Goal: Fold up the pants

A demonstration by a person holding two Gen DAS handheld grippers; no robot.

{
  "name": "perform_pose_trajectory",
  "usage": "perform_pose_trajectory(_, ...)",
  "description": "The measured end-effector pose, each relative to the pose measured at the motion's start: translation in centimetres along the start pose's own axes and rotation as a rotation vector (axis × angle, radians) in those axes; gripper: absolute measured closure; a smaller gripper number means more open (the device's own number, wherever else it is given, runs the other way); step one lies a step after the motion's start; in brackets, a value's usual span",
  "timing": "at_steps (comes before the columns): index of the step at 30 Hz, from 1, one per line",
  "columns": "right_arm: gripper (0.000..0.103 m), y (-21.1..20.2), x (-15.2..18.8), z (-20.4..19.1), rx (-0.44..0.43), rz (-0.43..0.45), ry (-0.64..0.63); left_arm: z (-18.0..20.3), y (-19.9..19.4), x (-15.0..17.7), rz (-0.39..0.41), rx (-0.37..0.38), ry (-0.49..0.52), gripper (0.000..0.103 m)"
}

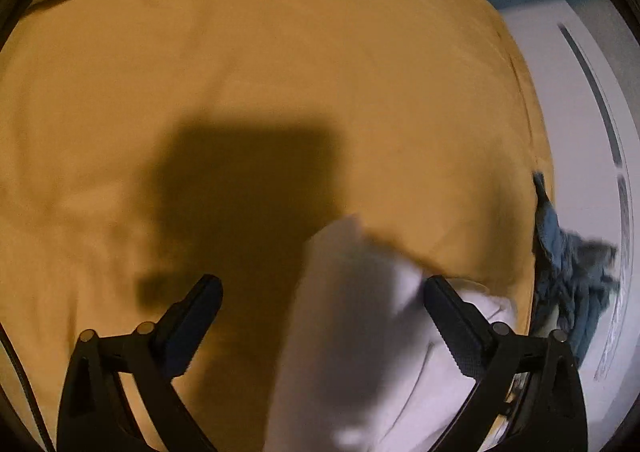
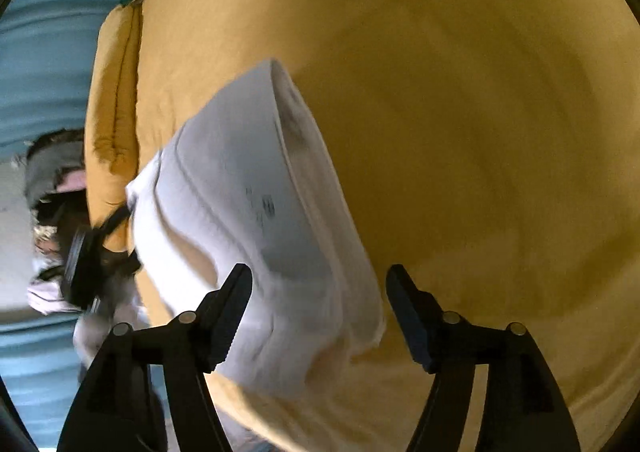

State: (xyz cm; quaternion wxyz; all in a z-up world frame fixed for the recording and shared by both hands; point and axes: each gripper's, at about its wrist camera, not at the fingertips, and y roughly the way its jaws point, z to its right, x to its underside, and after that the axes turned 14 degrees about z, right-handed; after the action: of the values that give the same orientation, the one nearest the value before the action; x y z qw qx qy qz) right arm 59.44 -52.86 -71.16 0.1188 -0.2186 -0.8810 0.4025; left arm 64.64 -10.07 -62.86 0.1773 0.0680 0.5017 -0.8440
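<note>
White pants (image 2: 256, 220), folded into thick bundle w/ layered edges, lying on mustard-yellow sheet (image 2: 460, 112), blurred.

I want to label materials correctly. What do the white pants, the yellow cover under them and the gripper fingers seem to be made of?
White pants: soft matte woven cloth, perhaps cotton; it creases and shows stitched seams.
Yellow cover: matte fabric, shallow wrinkles and a sewn edge; fibre unclear.
Fingers: black hard plastic, it seems, with ridged, rubber-like pads.
</note>
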Motion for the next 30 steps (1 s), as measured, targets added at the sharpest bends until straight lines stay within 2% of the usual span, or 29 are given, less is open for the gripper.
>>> perform_pose_trajectory(1,0.027,0.3,0.6,0.2,0.005,-0.019,0.013,1.0,0.8,-0.4,0.0,0.018,0.035,0.049)
perform_pose_trajectory(2,0.026,0.9,1.2,0.5,0.019,-0.039,0.023,2.0,1.8,-0.6,-0.02,0.023,0.075,0.062)
perform_pose_trajectory(5,0.027,3.3,2.9,0.9,0.02,-0.063,0.068,2.4,3.2,-0.8,-0.035,-0.005,0.08,0.078)
perform_pose_trajectory(6,0.035,3.6,3.1,1.0,-0.003,-0.057,0.089,1.9,3.6,-1.2,-0.04,-0.008,0.046,0.083)
perform_pose_trajectory(8,0.063,3.1,3.2,0.9,-0.038,-0.015,0.093,-0.3,4.5,-1.7,-0.057,0.022,-0.047,0.089)
perform_pose_trajectory(9,0.074,2.5,3.0,0.1,-0.029,0.015,0.062,-0.9,4.9,-1.8,-0.067,0.044,-0.078,0.089)
perform_pose_trajectory(11,0.076,0.9,2.9,-0.8,0.007,0.077,-0.005,-1.0,5.1,-1.8,-0.072,0.06,-0.111,0.088)
perform_pose_trajectory(12,0.076,0.7,2.7,-1.1,0.036,0.099,-0.025,-1.5,5.1,-1.9,-0.078,0.085,-0.157,0.088)
perform_pose_trajectory(13,0.076,1.4,2.4,-1.0,0.05,0.083,-0.03,-2.3,5.0,-2.1,-0.084,0.126,-0.23,0.084)
perform_pose_trajectory(14,0.075,2.0,2.3,-0.5,0.053,0.052,-0.019,-2.8,4.8,-2.1,-0.091,0.167,-0.303,0.079)
perform_pose_trajectory(15,0.071,1.9,2.6,0.4,0.053,0.017,-0.005,-3.6,4.3,-2.1,-0.09,0.211,-0.373,0.07)
perform_pose_trajectory(16,0.069,2.6,2.4,0.3,0.051,-0.008,0.015,-4.2,3.2,-2.1,-0.056,0.246,-0.416,0.059)
perform_pose_trajectory(17,0.06,2.5,2.4,0.8,0.042,-0.019,0.031,-4.6,1.1,-1.9,0.013,0.263,-0.42,0.048)
perform_pose_trajectory(18,0.051,2.2,2.4,1.0,0.022,-0.03,0.047,-4.8,0.0,-1.6,0.044,0.255,-0.413,0.031)
perform_pose_trajectory(19,0.046,1.5,2.4,1.1,0.01,-0.029,0.053,-4.9,-1.6,-1.0,0.082,0.228,-0.393,0.029)
perform_pose_trajectory(21,0.027,-0.2,2.9,1.5,-0.03,-0.003,0.064,-4.8,-4.1,0.9,0.121,0.202,-0.351,0.029)
perform_pose_trajectory(24,0.025,-0.1,4.3,2.1,-0.065,-0.044,0.109,-4.6,-6.0,4.9,0.102,0.16,-0.29,0.029)
perform_pose_trajectory(27,0.025,1.4,5.3,3.2,-0.072,-0.078,0.158,-3.4,-5.6,9.6,0.045,0.106,-0.247,0.029)
perform_pose_trajectory(28,0.029,1.9,5.1,2.9,-0.092,-0.067,0.177,-3.4,-5.6,10.2,0.041,0.104,-0.246,0.029)
perform_pose_trajectory(29,0.064,2.1,5.0,2.5,-0.122,-0.044,0.179,-3.1,-5.6,11.2,0.041,0.095,-0.248,0.029)
perform_pose_trajectory(30,0.078,1.5,4.8,2.0,-0.116,-0.008,0.163,-2.7,-5.7,11.9,0.048,0.096,-0.251,0.029)
